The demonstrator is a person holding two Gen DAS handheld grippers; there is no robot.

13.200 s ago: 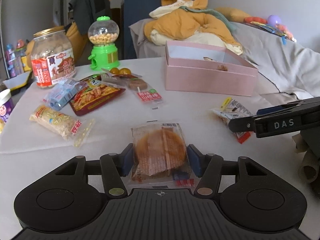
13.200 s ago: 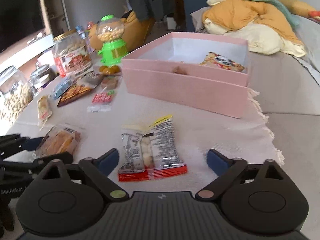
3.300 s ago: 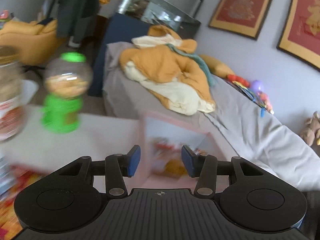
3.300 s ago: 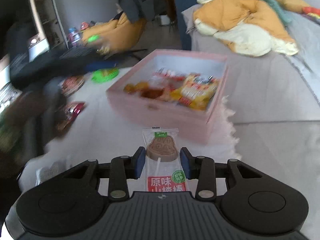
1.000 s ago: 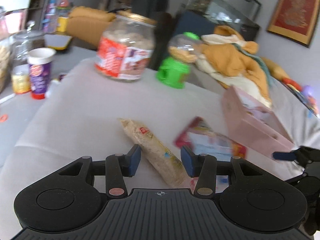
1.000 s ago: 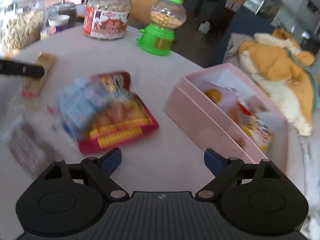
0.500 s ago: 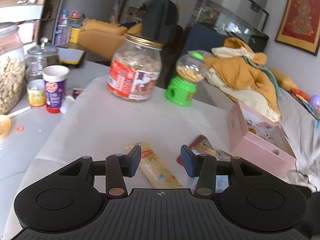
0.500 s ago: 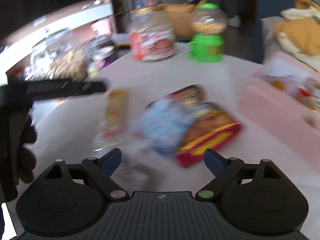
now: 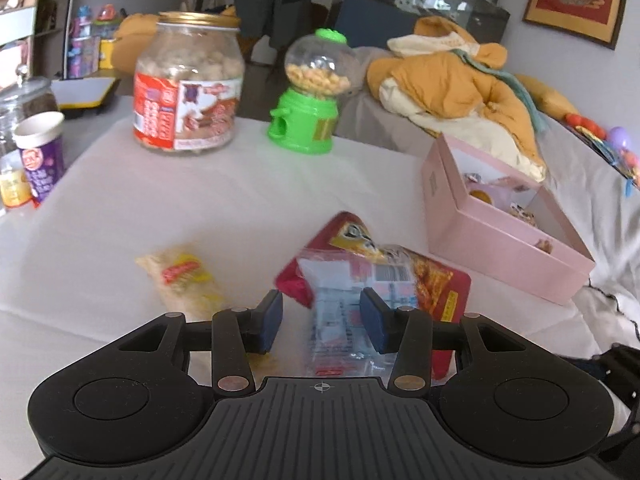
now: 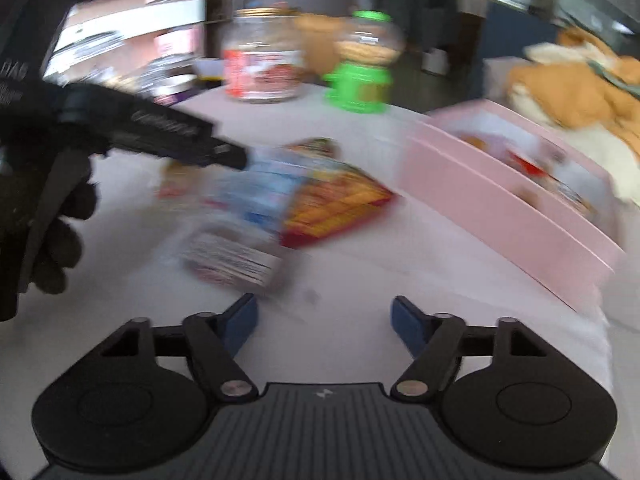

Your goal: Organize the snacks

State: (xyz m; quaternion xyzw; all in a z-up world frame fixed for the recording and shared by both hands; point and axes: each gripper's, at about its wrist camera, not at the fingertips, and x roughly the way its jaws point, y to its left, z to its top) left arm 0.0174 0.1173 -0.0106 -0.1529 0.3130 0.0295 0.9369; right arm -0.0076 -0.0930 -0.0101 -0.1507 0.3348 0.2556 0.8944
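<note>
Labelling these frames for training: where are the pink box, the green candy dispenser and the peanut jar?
pink box (image 9: 500, 240), left wrist view, near outer wall.
green candy dispenser (image 9: 304, 126), left wrist view, green base.
peanut jar (image 9: 188, 116), left wrist view, red label.

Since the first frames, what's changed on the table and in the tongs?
Both first packets, the cookie pack and the red-edged one, have left the cloth, and the pink box holds more snacks. The left tongs now straddle the clear blue packet without pressing it. The right tongs let go of the lollipop; their jaws have just been closing, nothing between them. Jar and green dispenser stayed.
</note>
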